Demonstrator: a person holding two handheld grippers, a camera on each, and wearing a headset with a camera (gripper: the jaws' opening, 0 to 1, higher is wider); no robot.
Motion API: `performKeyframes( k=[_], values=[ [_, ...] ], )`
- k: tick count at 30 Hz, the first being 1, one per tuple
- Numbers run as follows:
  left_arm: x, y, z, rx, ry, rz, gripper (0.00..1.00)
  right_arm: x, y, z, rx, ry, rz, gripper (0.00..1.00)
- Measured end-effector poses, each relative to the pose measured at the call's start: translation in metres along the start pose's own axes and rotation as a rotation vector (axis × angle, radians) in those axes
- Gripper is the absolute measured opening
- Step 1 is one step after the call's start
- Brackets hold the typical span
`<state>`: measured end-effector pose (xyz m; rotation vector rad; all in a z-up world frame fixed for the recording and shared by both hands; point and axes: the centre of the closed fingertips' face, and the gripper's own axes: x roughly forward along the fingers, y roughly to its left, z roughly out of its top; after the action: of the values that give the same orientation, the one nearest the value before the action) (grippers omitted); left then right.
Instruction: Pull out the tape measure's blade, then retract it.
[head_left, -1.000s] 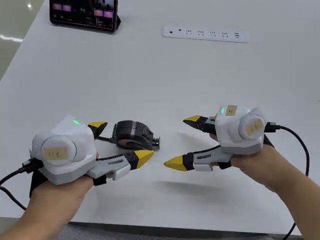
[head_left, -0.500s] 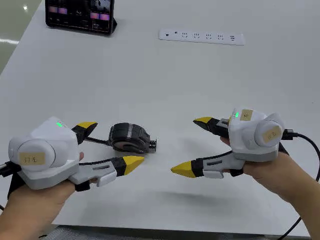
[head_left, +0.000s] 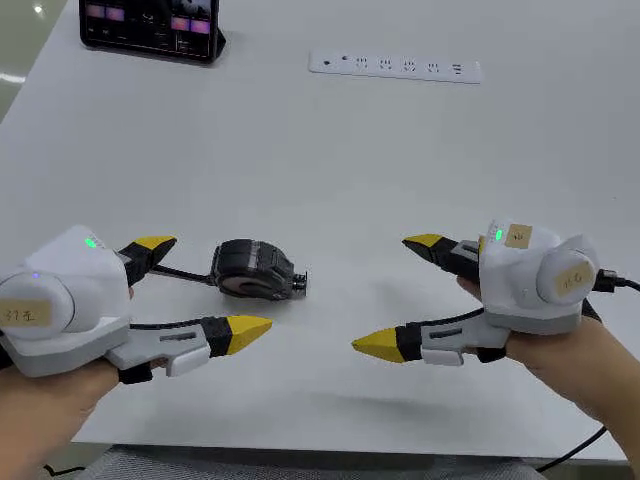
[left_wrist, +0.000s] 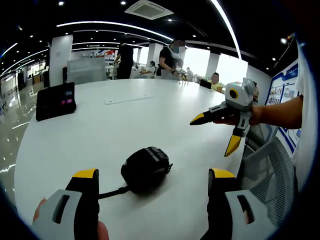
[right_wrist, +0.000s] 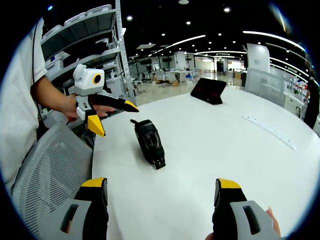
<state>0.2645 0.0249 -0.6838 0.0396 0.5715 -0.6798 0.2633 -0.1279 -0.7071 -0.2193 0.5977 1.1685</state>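
Left gripper (head_left: 198, 286): held in a hand at 7 o'clock in the head view, jaws spread wide and holding nothing, yellow tips pointing toward 3 o'clock.
Right gripper (head_left: 400, 292): held in a hand at 5 o'clock, jaws likewise spread and empty, tips pointing toward 9 o'clock, well apart from the left gripper.
Tape measure (head_left: 252, 270): black, round, lying on the table just ahead of the left gripper's tips and in line with the gap between them, touching neither. Its blade end sits at the case mouth, facing 3 o'clock toward the right gripper.
Strap (head_left: 185, 272): thin and black, running from the tape measure toward 9 o'clock, near the left gripper's farther jaw.
Table (head_left: 330, 180): white and smooth.
Power strip (head_left: 395, 67): white, lying flat at 1 o'clock, far from the tape measure.
Tablet (head_left: 150, 25): dark, propped up at 11 o'clock at the far edge, screen lit.
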Motion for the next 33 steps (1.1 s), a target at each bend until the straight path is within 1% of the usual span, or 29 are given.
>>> performKeyframes(
  k=[5, 7, 13, 14, 20, 23, 26, 29, 33],
  values=[
    [-0.003, -0.001, -0.001, 0.011, 0.003, -0.014, 0.92, -0.010, 0.000, -0.003, 0.004, 0.001, -0.017, 0.88],
    [-0.005, -0.002, -0.003, 0.019, 0.015, -0.020, 0.92, -0.014, 0.000, -0.003, 0.006, -0.002, -0.024, 0.89],
    [-0.009, -0.004, -0.002, 0.018, 0.006, -0.041, 0.98, -0.023, 0.001, -0.005, 0.009, -0.010, -0.042, 0.91],
    [-0.009, -0.004, -0.003, 0.021, 0.012, -0.041, 0.98, -0.024, 0.001, -0.006, 0.009, -0.011, -0.044, 0.92],
    [-0.012, -0.003, -0.006, 0.030, 0.022, -0.050, 0.98, -0.031, 0.004, -0.010, 0.009, -0.009, -0.057, 0.94],
    [-0.014, -0.005, -0.008, 0.031, 0.028, -0.064, 0.98, -0.034, 0.004, -0.011, 0.008, -0.007, -0.064, 0.95],
    [-0.015, -0.006, -0.009, 0.034, 0.028, -0.072, 0.99, -0.036, 0.005, -0.014, 0.006, -0.004, -0.070, 0.96],
    [-0.016, -0.004, -0.011, 0.045, 0.032, -0.069, 0.99, -0.038, 0.006, -0.016, 0.002, -0.003, -0.079, 0.97],
    [-0.019, -0.006, -0.011, 0.054, 0.029, -0.076, 0.99, -0.042, 0.008, -0.019, -0.002, 0.001, -0.089, 0.97]
  ],
)
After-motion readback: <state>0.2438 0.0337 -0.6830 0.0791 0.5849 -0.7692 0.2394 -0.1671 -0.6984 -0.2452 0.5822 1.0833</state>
